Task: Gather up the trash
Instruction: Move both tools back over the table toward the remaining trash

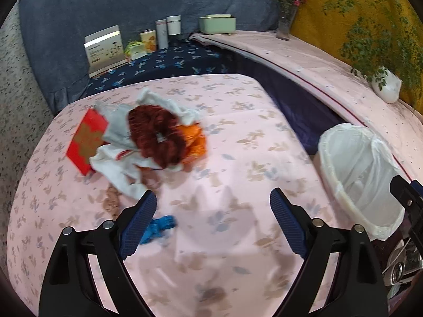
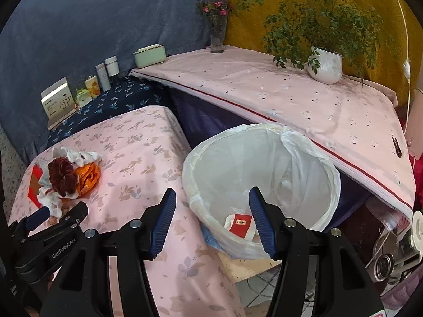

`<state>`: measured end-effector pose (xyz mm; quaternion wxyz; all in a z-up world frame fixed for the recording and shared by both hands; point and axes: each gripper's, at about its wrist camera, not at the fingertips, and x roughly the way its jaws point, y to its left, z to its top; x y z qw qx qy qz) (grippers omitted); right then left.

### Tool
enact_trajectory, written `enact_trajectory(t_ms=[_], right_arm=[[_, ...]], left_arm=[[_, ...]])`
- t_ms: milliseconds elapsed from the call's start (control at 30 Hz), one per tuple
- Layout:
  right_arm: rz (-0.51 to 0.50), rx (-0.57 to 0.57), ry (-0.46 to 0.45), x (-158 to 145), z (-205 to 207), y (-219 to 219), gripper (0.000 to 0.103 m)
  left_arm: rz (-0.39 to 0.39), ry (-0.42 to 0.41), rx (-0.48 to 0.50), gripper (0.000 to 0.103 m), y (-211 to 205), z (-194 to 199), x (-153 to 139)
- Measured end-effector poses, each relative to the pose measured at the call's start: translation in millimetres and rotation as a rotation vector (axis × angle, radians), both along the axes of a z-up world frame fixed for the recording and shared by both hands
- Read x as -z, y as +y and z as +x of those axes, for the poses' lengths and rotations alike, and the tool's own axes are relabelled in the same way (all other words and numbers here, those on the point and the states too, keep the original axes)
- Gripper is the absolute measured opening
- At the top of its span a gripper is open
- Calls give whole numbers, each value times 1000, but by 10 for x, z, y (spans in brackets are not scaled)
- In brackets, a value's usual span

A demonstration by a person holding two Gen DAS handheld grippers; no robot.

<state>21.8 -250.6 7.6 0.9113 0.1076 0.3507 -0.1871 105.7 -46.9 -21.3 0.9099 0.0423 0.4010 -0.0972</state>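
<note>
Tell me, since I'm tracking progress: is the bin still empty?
Not empty. The right wrist view shows a red-and-white wrapper lying at the bottom of the lined bin; the rest of it looks bare.

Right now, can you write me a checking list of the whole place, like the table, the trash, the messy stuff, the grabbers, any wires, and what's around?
Surface: pink flowered tablecloth, mostly bare.
Job's things: trash pile of white tissues, an orange wrapper, a dark red frilly piece and a red packet; blue scrap near the left fingers; lined bin beside the table with a red-and-white wrapper inside.
Clutter: boxes and tins on the dark blue cloth.
Grippers: left gripper open, empty, above the cloth; right gripper open, empty, over the bin's rim.
Cables: white cord on the yellow wall.
Surroundings: potted plant, flower vase, green box.
</note>
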Motion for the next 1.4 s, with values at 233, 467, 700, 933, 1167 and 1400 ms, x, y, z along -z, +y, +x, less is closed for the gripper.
enact_trajectory(t_ms=[233, 467, 700, 933, 1167, 1400], right_arm=[[11, -87, 19, 66, 73, 419, 60], [30, -184, 44, 186, 164, 855, 61], [53, -287, 81, 382, 296, 1296, 61], [73, -356, 121, 567, 455, 1679, 61], [70, -394, 127, 667, 615, 1963, 70], [77, -402, 149, 792, 801, 2088, 71]], left_arm=[[13, 21, -74, 89, 463, 34, 100], [6, 64, -141, 91, 902, 88, 207], [-12, 84, -195, 91, 1305, 102, 281], [-34, 100, -255, 91, 1667, 137, 324], [-54, 108, -284, 91, 1887, 202, 338], [-70, 116, -301, 91, 2015, 259, 364]])
